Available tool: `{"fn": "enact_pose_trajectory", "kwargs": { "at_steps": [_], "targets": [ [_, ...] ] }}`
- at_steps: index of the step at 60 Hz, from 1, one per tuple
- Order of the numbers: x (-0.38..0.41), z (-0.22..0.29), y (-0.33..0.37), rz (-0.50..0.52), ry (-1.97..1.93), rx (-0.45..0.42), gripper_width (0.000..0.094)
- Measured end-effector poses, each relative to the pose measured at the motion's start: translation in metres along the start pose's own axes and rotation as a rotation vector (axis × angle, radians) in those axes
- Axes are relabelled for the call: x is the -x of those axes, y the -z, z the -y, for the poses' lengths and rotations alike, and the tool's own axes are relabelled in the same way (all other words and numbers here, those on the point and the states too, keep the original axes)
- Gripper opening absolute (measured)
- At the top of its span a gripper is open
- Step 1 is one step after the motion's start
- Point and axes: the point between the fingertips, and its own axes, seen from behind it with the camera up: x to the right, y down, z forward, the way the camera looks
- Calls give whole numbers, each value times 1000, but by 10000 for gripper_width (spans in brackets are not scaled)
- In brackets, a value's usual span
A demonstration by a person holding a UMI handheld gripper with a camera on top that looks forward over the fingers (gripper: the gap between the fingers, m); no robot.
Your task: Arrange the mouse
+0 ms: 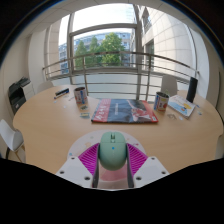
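A pale green computer mouse sits between my gripper's two fingers, its front pointing away from me. The magenta pads press against both of its sides, and it is held above the light wooden table. A colourful mouse mat lies flat on the table beyond the fingers, a little to the right.
A cup stands to the left of the mat and a patterned cup to its right. A book or box lies at the far right. A dark object and a chair stand at the left. A railing and windows lie behind.
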Motion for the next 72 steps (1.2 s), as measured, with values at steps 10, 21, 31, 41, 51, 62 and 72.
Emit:
{"fn": "enact_pose_trajectory", "kwargs": {
  "at_steps": [10,21,31,41,51,62,72],
  "targets": [
    [10,-37,-14,0,10,80,496],
    [9,-17,23,-32,35,58,827],
    [14,22,101,-62,34,5,845],
    [31,39,195,-64,19,-40,850],
    [42,21,271,-82,27,-70,846],
    [53,-16,334,-85,9,-59,848],
    [52,-34,364,-106,1,-51,846]
  ]
}}
